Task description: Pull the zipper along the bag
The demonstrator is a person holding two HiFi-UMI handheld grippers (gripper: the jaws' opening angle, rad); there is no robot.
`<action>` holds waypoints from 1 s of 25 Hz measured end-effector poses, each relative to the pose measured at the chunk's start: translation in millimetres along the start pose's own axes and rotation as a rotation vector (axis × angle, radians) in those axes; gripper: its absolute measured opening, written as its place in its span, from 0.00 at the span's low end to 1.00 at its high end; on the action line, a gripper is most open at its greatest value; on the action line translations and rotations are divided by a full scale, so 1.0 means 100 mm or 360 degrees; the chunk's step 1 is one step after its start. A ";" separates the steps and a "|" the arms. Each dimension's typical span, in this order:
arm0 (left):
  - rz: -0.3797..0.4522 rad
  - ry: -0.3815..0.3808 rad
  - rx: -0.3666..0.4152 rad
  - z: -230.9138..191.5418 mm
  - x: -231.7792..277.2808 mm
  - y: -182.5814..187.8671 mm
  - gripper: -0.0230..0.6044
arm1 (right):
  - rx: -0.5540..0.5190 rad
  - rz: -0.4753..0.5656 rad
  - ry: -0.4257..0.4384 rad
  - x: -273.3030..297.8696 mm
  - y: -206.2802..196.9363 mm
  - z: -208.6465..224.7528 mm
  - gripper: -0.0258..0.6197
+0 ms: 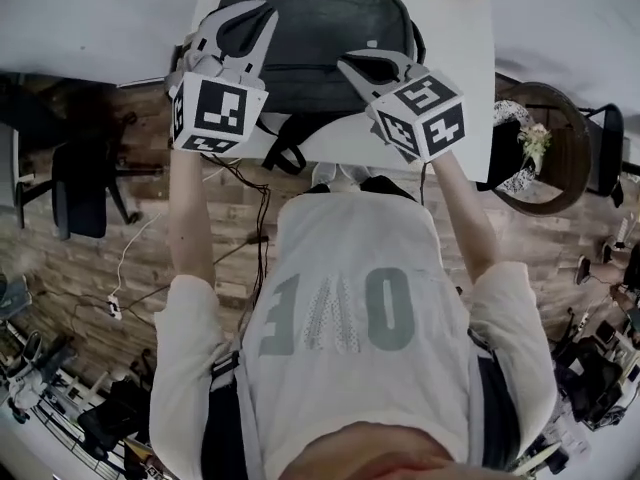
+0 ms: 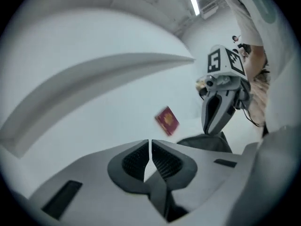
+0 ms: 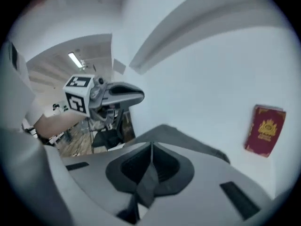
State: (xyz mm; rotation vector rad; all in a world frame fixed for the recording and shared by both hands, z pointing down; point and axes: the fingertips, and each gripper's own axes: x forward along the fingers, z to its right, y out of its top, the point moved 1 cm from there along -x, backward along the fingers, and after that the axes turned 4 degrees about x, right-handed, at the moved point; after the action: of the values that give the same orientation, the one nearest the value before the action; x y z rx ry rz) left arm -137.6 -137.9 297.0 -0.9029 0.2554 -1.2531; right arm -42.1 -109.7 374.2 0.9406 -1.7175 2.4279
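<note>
Hovering shut and empty above the dark bag [image 1: 310, 53], which lies across the white surface [image 1: 465, 78] with its long axis left to right, the left tool [image 1: 262, 13] is over its left end, the right tool [image 1: 350, 65] right of middle, and I cannot pick out the zipper.

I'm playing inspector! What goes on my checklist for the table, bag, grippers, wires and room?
Surface: white table, mostly bare.
Job's things: grey bag lying flat, straps hanging over the near edge.
Clutter: one red booklet beyond the bag.
Grippers: left gripper and right gripper both shut, empty, held above the bag.
Cables: black cable dangling below the table; white cable on the wood floor.
Surroundings: office chair, round stand with flowers.
</note>
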 end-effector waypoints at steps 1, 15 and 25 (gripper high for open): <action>0.0100 0.0117 -0.0046 -0.10 -0.04 0.22 0.10 | -0.0015 0.0148 -0.0052 -0.14 0.23 0.06 0.09; 0.0540 0.0655 -0.0966 0.03 -0.22 0.66 0.08 | 0.0062 0.1032 -0.0731 -1.27 0.49 0.63 0.08; 0.0542 0.0678 -0.0985 0.11 -0.19 0.70 0.08 | 0.0065 0.0992 -0.0702 -1.23 0.38 0.65 0.08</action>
State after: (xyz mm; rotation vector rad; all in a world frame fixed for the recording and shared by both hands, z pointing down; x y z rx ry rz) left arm -88.1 -114.1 249.2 -1.0445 1.1356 -1.0432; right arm 74.8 -141.8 296.8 1.1542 -2.4289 2.7670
